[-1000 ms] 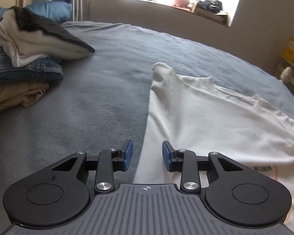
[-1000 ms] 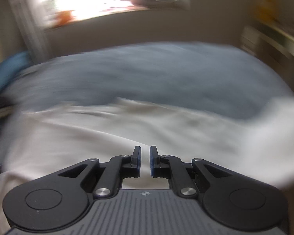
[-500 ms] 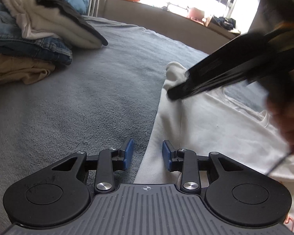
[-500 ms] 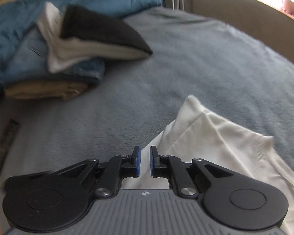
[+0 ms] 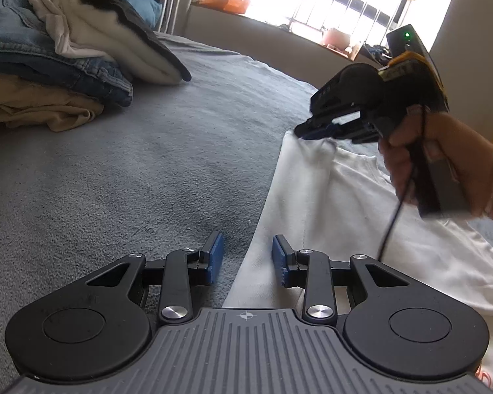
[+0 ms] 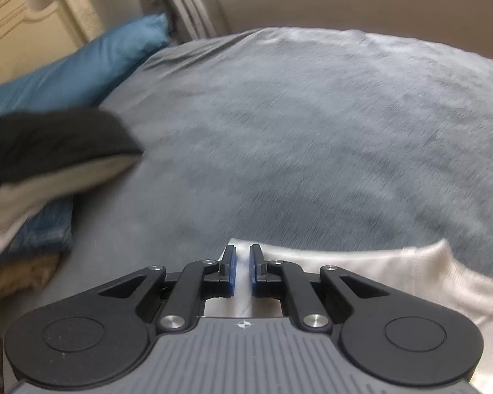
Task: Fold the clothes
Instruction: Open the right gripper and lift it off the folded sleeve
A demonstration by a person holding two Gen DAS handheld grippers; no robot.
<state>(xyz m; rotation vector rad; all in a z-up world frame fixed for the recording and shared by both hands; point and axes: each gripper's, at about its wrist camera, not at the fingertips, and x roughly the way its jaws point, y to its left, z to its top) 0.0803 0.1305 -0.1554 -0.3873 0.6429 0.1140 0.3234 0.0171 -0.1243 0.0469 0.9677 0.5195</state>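
A white T-shirt (image 5: 338, 203) lies spread on the grey bed cover (image 5: 148, 164). My left gripper (image 5: 248, 257) is open, low over the shirt's near left edge, with the edge between its pads. My right gripper (image 5: 307, 129) shows in the left wrist view, held by a hand, at the shirt's far left corner. In the right wrist view the right gripper (image 6: 242, 271) is nearly shut, with the white shirt (image 6: 394, 272) corner between its blue pads and a narrow gap left.
A pile of folded clothes (image 5: 49, 65) with jeans, beige, white and black pieces sits at the left; it also shows in the right wrist view (image 6: 42, 170). A blue pillow (image 6: 82, 69) lies by the headboard. A window ledge (image 5: 279, 29) runs behind the bed.
My right gripper swung from the shirt's middle to its far left corner and pushed further onto it. My left gripper stayed open at the near edge.
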